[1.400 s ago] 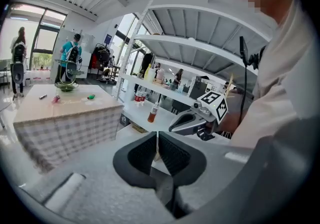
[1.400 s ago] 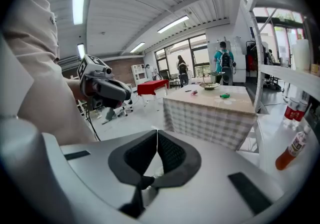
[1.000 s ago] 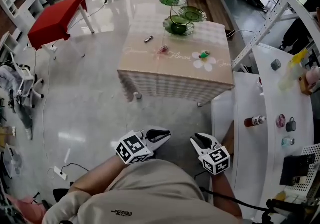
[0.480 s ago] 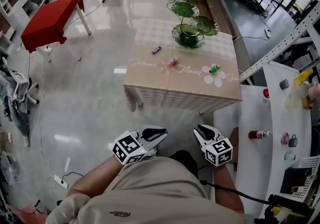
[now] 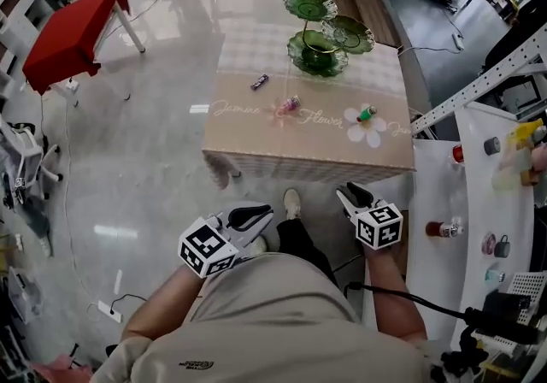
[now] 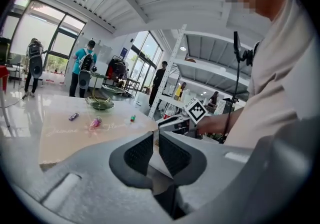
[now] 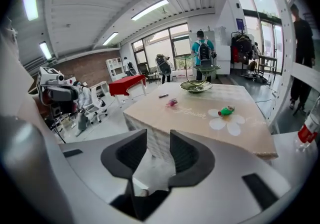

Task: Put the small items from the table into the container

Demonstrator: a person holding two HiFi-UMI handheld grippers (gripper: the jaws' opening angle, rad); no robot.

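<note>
Left tool [image 5: 256, 217] [image 6: 156, 140]: released, jaws a narrow gap apart, nothing between them. It is held in the air in front of the person's body, short of the counter [image 5: 256, 138].

Right tool [image 5: 352, 196] [image 7: 159, 150]: released, jaws opening, nothing between them. It is also held in the air, close to the counter's near edge and touching nothing.

Three small items lie on the counter, well apart from both tools:
- dark item [image 5: 259, 81] [image 7: 163, 96], toward the far left;
- pink item [image 5: 290, 104] [image 7: 173, 102], near the middle;
- green item [image 5: 366, 114] [image 7: 226, 111], on the printed white flower at the right.

Container: a green tiered dish [image 5: 318, 52] [image 7: 196, 86] stands at the counter's far edge (its contents cannot be made out). None of the three items touches it.

Off to the left a red table [image 5: 68, 35] stands on the floor.
</note>
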